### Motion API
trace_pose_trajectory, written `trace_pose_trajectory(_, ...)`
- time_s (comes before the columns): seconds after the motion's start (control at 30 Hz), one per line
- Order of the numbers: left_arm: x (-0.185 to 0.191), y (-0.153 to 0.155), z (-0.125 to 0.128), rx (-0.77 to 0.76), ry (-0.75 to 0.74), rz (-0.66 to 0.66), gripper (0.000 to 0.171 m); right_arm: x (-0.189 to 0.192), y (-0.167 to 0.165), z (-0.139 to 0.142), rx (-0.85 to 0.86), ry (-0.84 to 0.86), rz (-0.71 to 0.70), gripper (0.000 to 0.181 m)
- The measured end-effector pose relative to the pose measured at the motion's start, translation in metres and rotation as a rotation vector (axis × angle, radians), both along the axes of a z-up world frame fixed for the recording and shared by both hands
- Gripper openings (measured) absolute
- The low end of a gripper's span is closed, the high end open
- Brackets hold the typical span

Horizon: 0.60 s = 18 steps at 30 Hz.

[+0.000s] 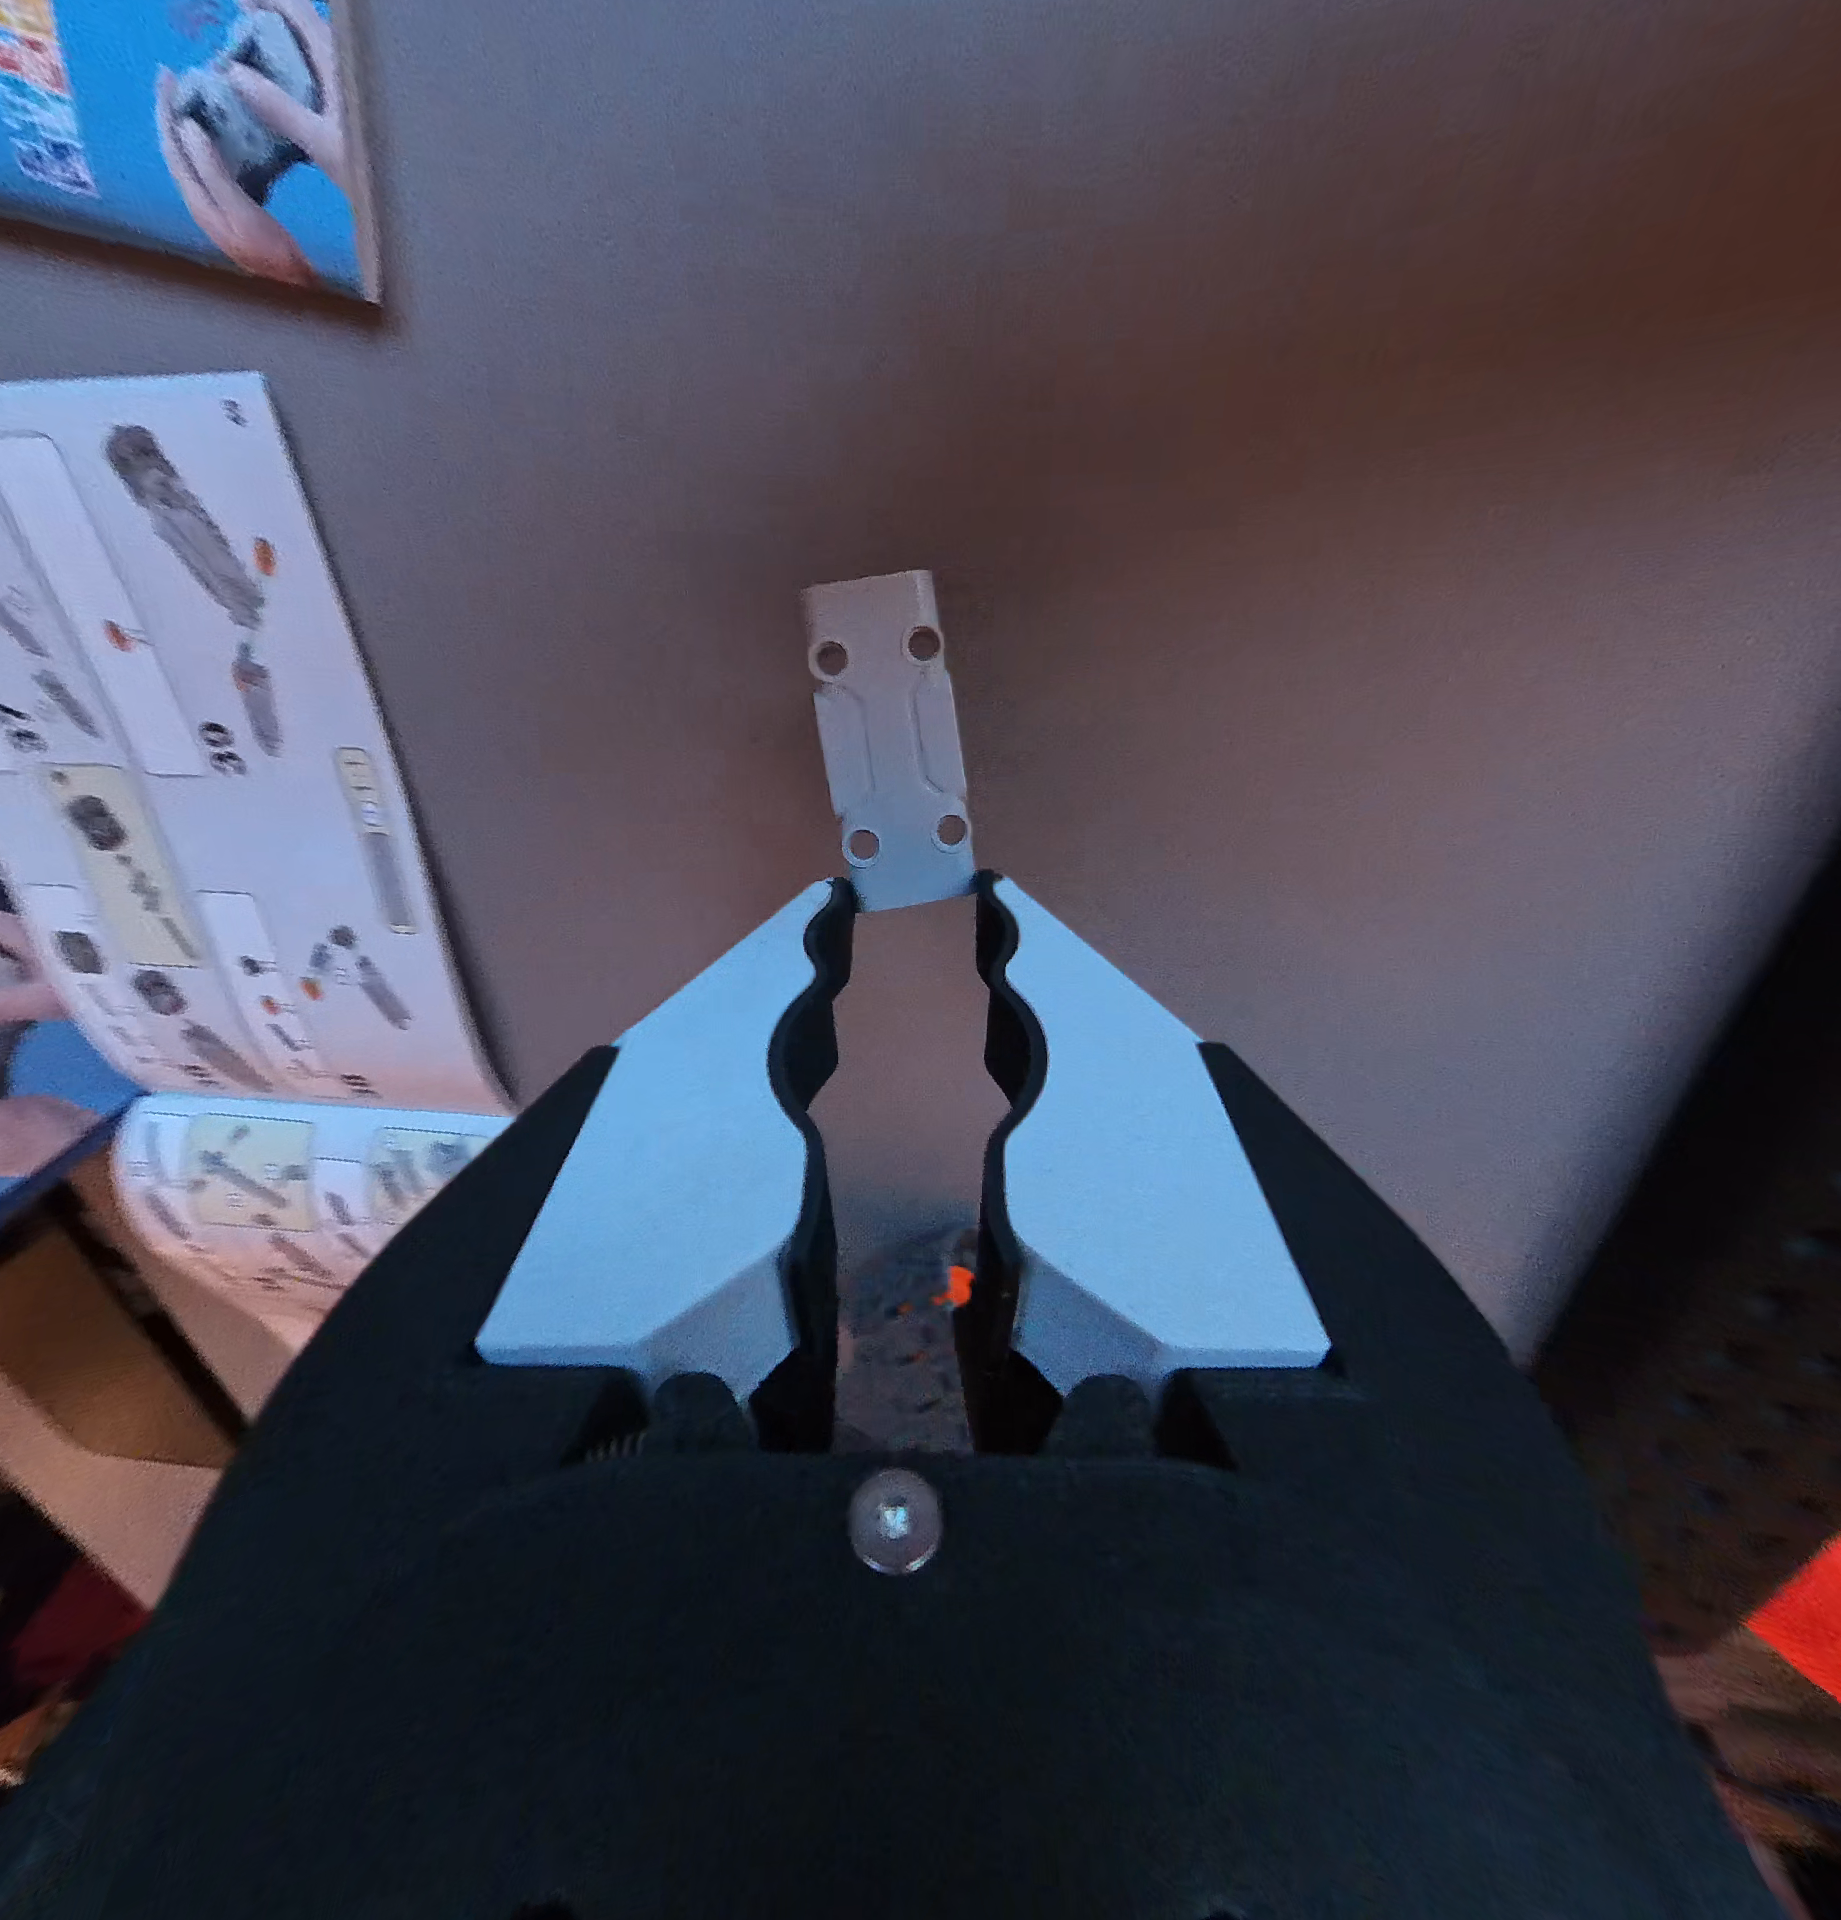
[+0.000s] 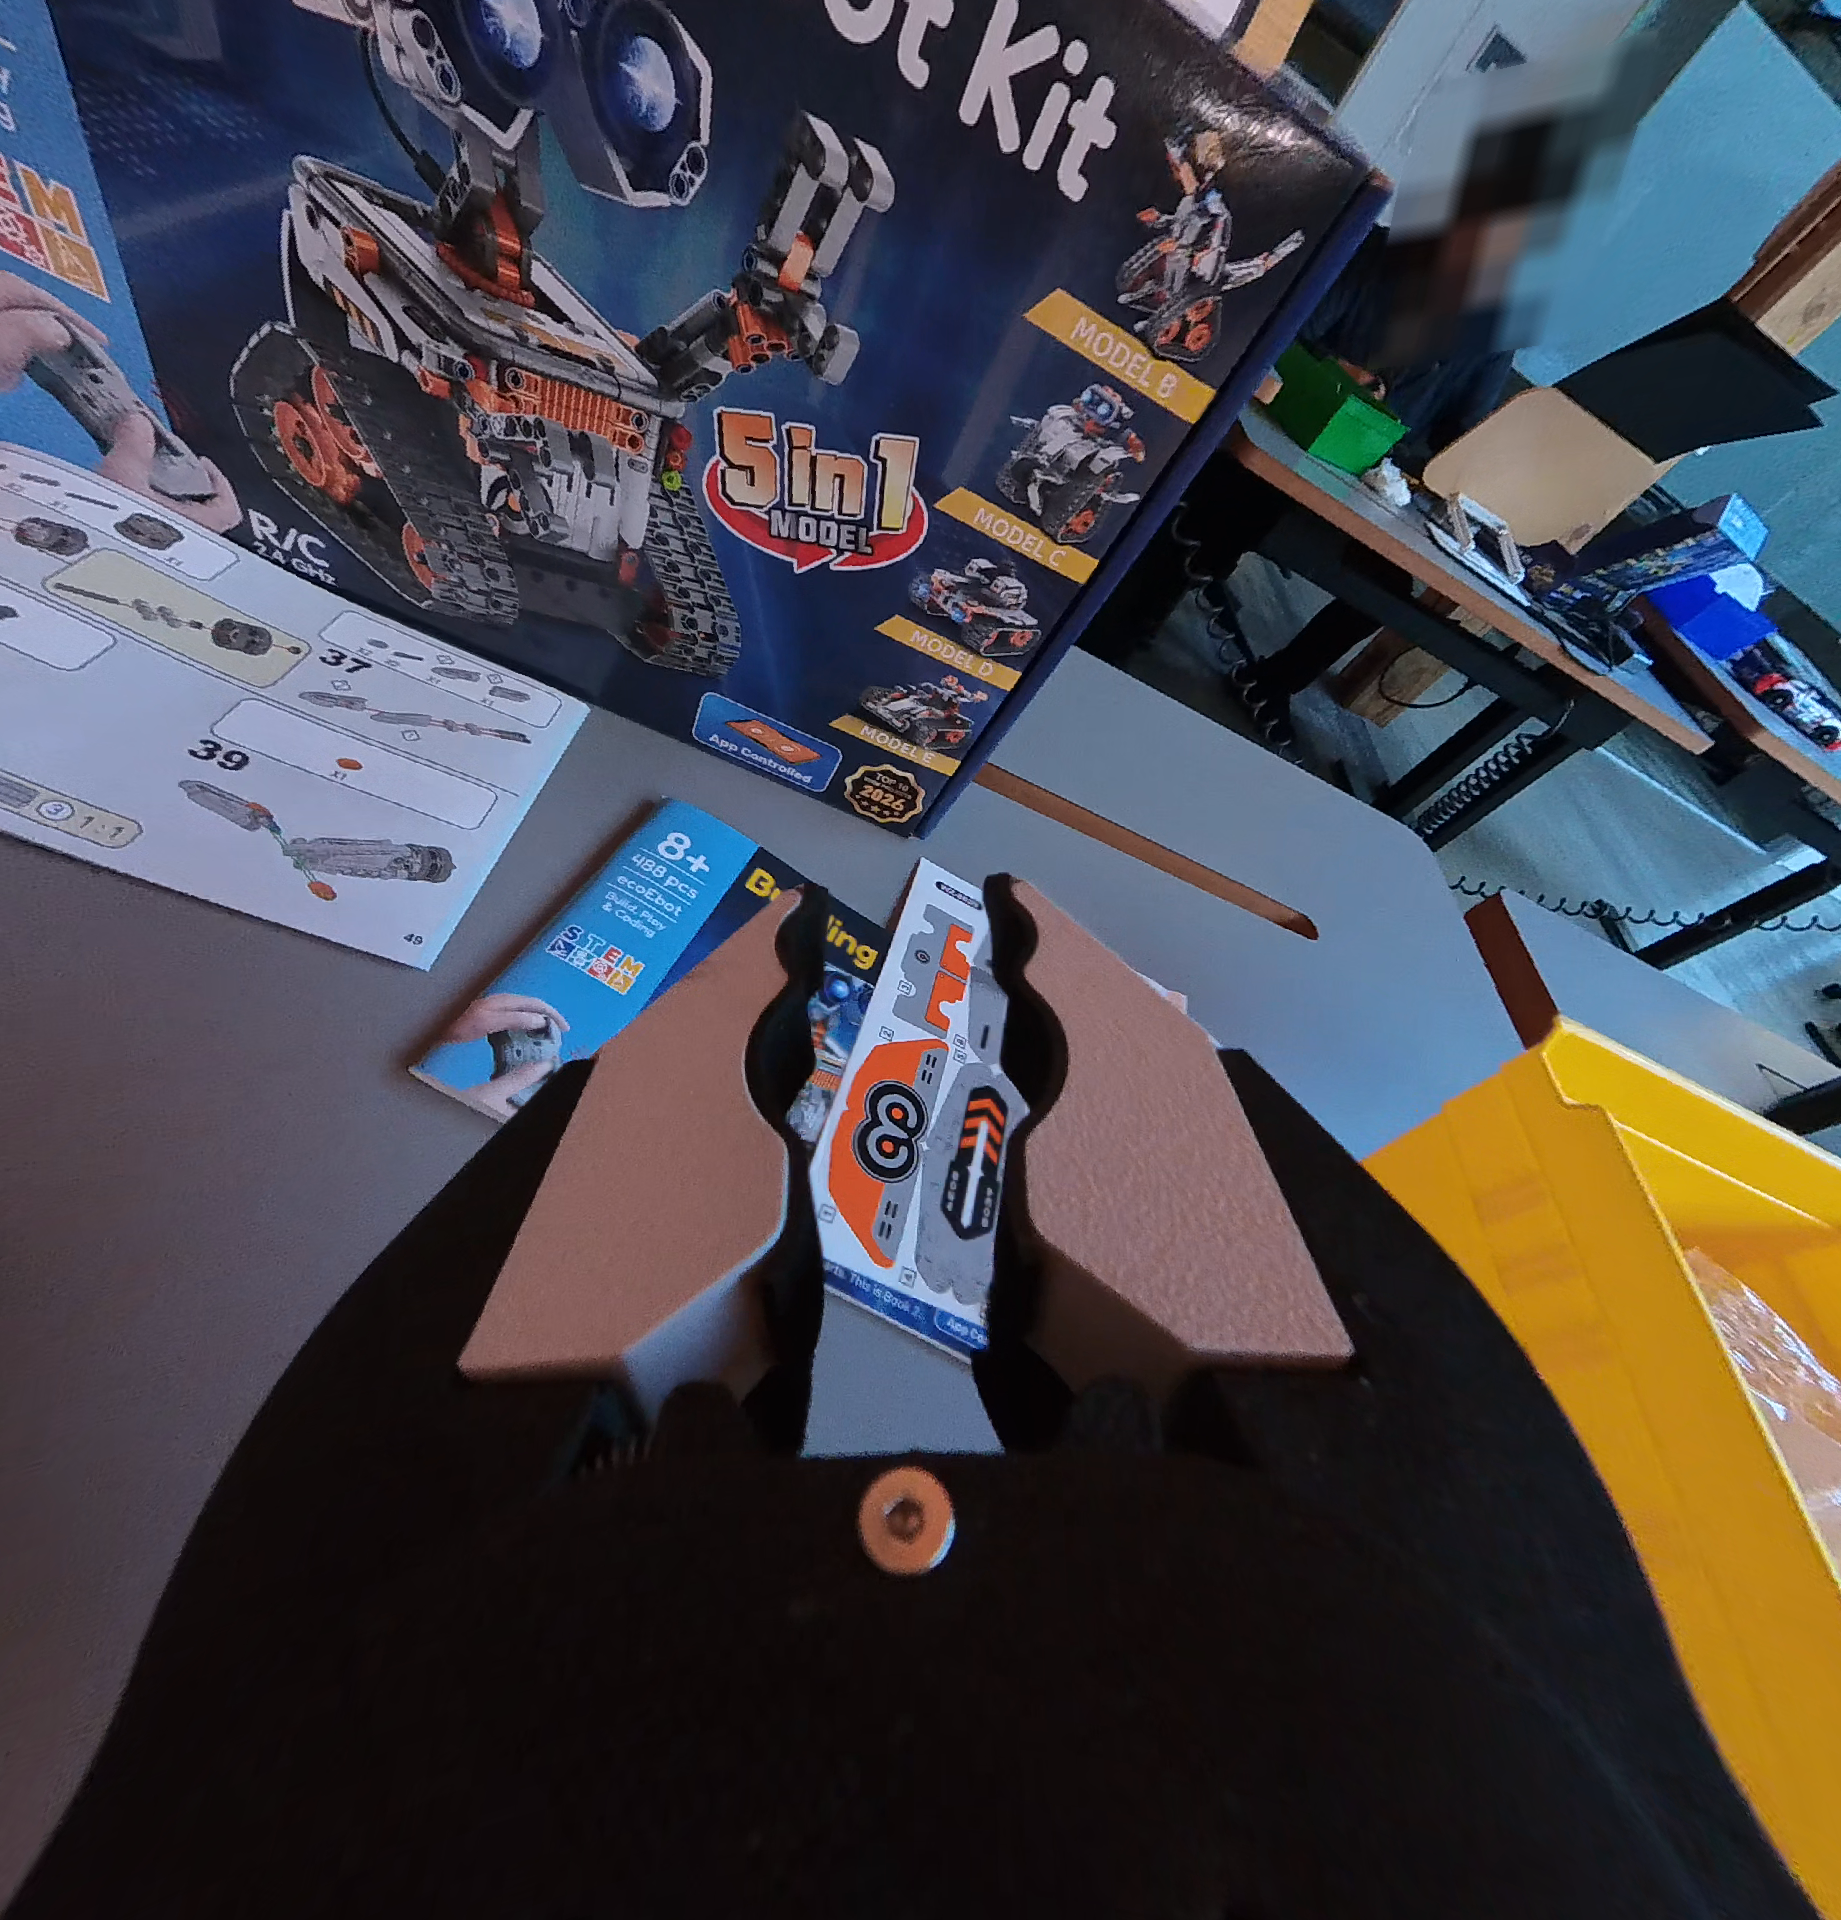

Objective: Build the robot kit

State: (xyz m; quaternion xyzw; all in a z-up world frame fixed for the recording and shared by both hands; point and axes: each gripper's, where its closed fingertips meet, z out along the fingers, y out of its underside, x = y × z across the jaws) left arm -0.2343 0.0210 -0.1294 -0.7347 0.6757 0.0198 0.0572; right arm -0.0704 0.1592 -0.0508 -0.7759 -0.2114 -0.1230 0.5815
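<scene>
My left gripper [image 1: 911,888] is shut on a pale grey flat plastic part [image 1: 890,727] with four round holes. It pinches the part's near end between its fingertips and holds it over the grey table [image 1: 1311,520]. My right gripper [image 2: 905,894] is open and empty. It hovers low over a sticker sheet [image 2: 916,1122] with orange and grey shapes. The sheet lies on a small blue booklet [image 2: 625,956] on the table; the right finger hides part of it.
A large dark-blue robot kit box [image 2: 687,364] stands at the back. An open instruction manual [image 2: 220,707] lies to the left and also shows in the left wrist view [image 1: 168,727]. A yellow bin [image 2: 1622,1299] stands close on the right. Other tables [image 2: 1518,582] stand beyond. There is about 20 cm between the tips of the two grippers.
</scene>
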Motion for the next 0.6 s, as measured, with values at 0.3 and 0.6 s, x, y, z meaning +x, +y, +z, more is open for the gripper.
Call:
trace_pose_trajectory(0.3, -0.029, 0.01, -0.024, 0.066, 0.169, -0.047, 0.022, -0.005, 0.003, 0.002, 0.008, -0.009, 0.016, 0.032)
trace_pose_trajectory(0.6, -0.03, 0.02, -0.031, 0.172, 0.189, -0.14, 0.042, -0.01, 0.003, -0.002, -0.005, -0.022, 0.03, 0.033)
